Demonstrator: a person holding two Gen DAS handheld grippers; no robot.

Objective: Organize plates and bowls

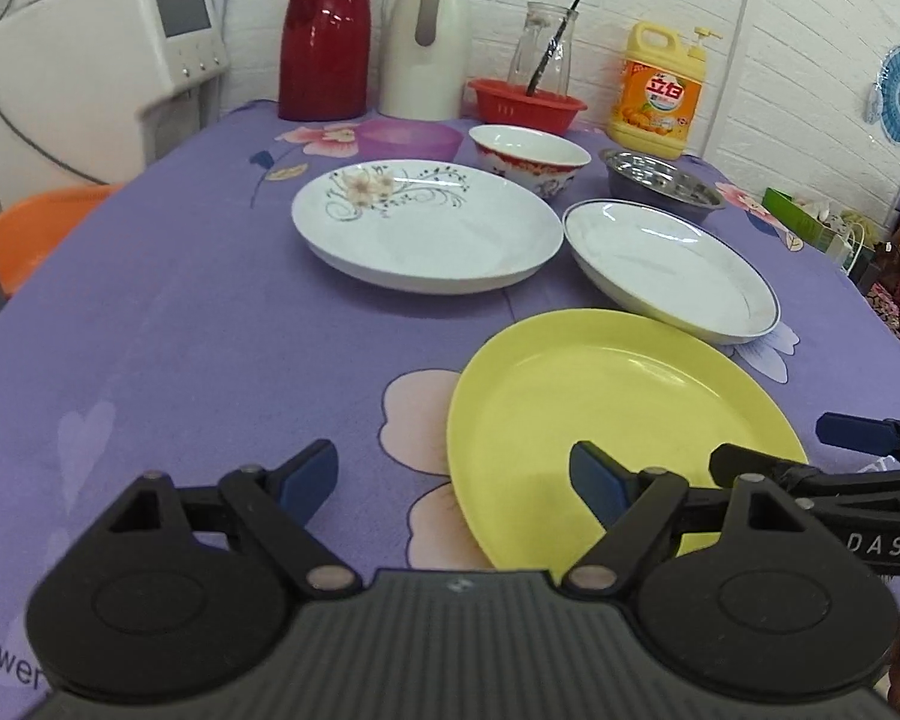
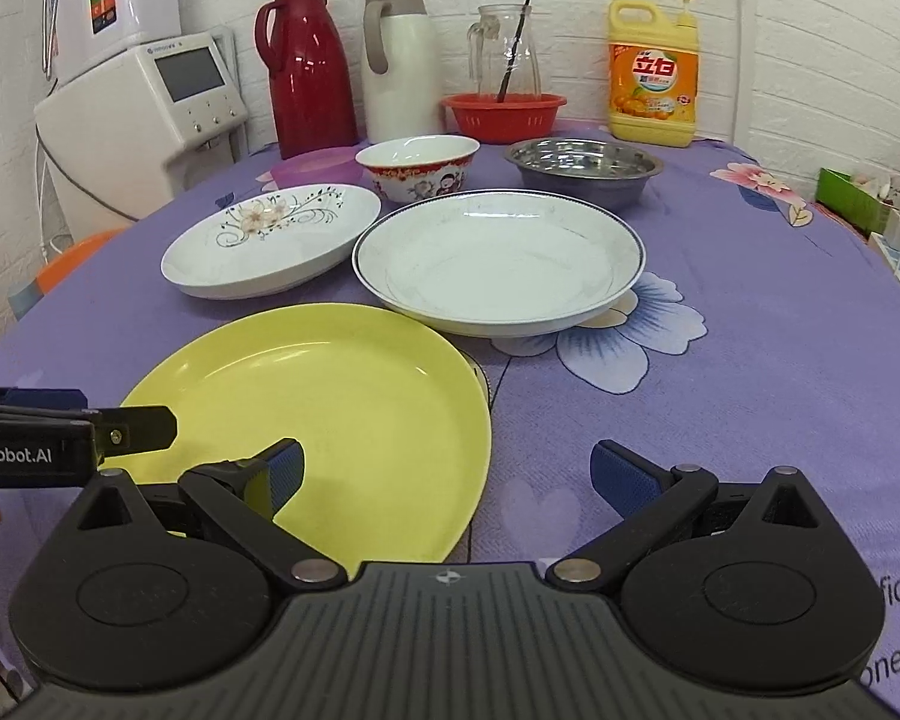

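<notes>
Both grippers spread wide, grasping nothing: left gripper [image 1: 453, 480] straddles the yellow plate's [image 1: 618, 420] near-left rim, right gripper [image 2: 447, 474] its near-right rim (bare purple tablecloth [image 2: 750, 420] outside each).

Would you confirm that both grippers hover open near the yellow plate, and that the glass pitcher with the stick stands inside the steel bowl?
Not quite: the glass pitcher stands in the red basket, not the steel bowl, as the right wrist view shows. Both grippers, left and right, do hover open near the yellow plate.
</notes>
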